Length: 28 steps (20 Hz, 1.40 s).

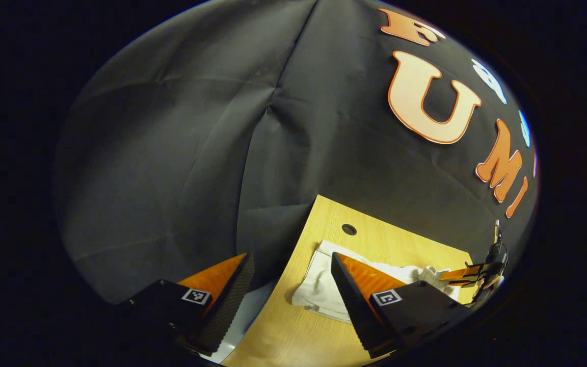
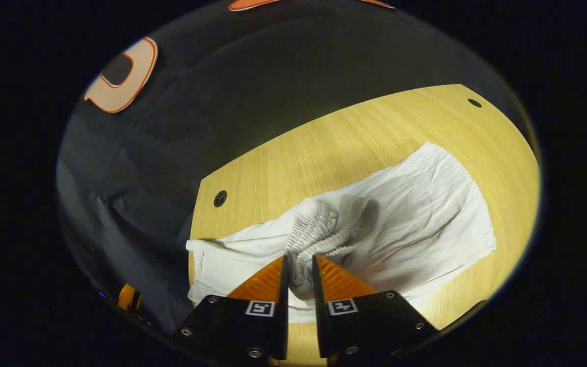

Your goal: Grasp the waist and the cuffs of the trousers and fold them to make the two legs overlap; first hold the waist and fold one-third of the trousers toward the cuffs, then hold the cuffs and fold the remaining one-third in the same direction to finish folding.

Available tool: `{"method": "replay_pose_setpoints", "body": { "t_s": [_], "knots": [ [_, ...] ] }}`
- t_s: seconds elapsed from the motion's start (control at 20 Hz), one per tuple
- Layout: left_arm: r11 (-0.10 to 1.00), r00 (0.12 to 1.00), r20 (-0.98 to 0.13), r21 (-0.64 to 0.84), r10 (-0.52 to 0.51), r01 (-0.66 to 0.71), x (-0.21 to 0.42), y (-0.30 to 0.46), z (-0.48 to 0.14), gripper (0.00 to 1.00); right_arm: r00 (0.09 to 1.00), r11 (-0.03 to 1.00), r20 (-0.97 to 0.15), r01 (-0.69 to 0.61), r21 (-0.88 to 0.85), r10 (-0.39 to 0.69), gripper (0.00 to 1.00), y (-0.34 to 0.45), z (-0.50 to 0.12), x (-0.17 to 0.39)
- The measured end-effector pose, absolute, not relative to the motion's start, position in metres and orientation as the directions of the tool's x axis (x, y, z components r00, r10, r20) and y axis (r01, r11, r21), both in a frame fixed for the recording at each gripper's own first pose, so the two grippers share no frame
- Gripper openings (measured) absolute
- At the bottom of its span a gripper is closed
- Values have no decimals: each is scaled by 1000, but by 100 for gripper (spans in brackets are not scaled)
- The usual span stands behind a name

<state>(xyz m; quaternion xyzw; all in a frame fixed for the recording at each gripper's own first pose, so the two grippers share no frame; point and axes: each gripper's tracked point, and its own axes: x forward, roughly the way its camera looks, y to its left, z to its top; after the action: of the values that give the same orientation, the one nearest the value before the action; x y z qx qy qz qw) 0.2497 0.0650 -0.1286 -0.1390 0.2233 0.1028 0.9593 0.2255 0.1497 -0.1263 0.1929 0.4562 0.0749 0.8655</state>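
Two grippers on the job, and they're doing pretty different things right now.

Left gripper view first: the left gripper [image 1: 291, 285] has its fingers spread wide with nothing between them, hanging up off the table [image 1: 400, 239] near one edge. The white trousers [image 1: 319, 285] lie on the wood past it, just this side of a small round hole [image 1: 348, 229] in the tabletop. Beyond the trousers, over at the far end of the cloth, you can spot the right gripper [image 1: 464, 276] with a bunched bit of fabric right at its tips.

Right gripper view: the right gripper is clamped tight on the elastic waist [image 2: 314, 229], both fingers pressing the gathered band between them, so that part is pulled up into a rumpled lump. The rest of the trousers spread flat on the table around that lump, one stretch running off toward the far hole [image 2: 474, 103], another toward the near hole [image 2: 220, 198] by the table's edge. Plenty of wrinkles in the cloth. Bare wood shows all around the trousers.
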Motion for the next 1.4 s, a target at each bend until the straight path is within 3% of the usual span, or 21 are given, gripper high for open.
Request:
{"method": "replay_pose_setpoints", "body": {
  "t_s": [0.05,0.1,0.2,0.3,0.55,0.8,1.15,1.4],
  "knots": [
    [937,877,-463,-231,132,-263,248,64,-127,99,569,912,-761,47,407,310,22,149,-124,228],
    [931,873,-470,-247,127,-269,247,61,-128,99,566,914,-765,49,404,308,53,147,-124,225],
    [912,862,-495,-296,107,-283,247,58,-138,99,564,924,-776,59,379,282,83,145,-135,219],
    [886,849,-520,-348,89,-306,243,54,-153,99,563,927,-780,60,370,275,99,142,-137,217],
    [745,816,-576,-564,-45,-357,238,26,-192,99,555,911,-784,105,399,279,99,135,-137,215],
    [609,771,-621,-669,-142,-426,233,-3,-237,100,549,915,-791,110,387,269,99,116,-137,212],
    [469,748,-644,-717,-162,-516,242,-15,-281,99,528,902,-807,163,401,264,99,89,-136,201],
    [454,748,-641,-725,-171,-518,255,-17,-289,100,523,882,-804,188,432,283,99,80,-132,197]
  ]
}}
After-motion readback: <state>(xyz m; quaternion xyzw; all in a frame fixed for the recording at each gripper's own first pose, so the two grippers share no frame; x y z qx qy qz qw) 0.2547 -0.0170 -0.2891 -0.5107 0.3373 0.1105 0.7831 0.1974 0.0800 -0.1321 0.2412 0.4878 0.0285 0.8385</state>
